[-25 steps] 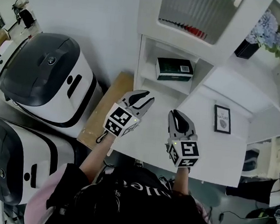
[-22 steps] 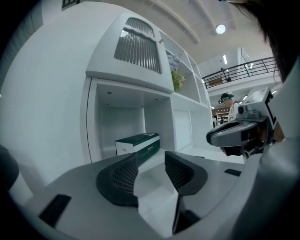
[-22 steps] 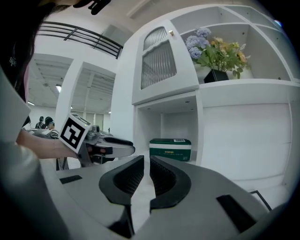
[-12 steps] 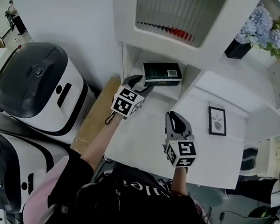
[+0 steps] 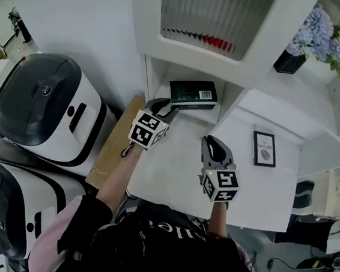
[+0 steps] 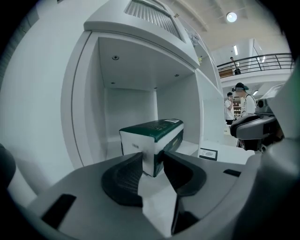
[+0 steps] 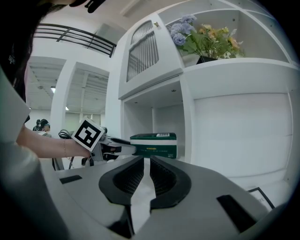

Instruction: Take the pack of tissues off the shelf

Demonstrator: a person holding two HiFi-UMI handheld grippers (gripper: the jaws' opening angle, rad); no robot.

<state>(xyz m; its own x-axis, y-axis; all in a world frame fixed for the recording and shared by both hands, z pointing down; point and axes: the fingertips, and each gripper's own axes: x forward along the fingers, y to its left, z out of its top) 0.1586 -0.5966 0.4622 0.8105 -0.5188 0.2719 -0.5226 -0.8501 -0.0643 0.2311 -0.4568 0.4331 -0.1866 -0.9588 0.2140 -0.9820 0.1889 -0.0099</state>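
While the left claw (image 5: 166, 106), jaws partly apart and just now closing, frames the near left corner of the pack of tissues (image 5: 192, 94) lying in the low shelf (image 5: 153, 79) compartment, the right claw (image 5: 214, 144) hovers shut, empty, over the desk (image 5: 255, 183).

Left gripper (image 5: 170, 108) and right gripper (image 5: 213, 140) alike: pale grey shells, curved jaws lined with black ribbed pads (image 6: 123, 177), and a white cube (image 5: 147, 130) with black square markers at the rear. Small green light (image 5: 210, 174) on the right one's cube. Dark cord loop (image 5: 125, 152) behind the left cube. Black short-sleeved top (image 5: 164, 246) with pale lettering. Thin bracelet (image 7: 64, 148) on the left wrist.
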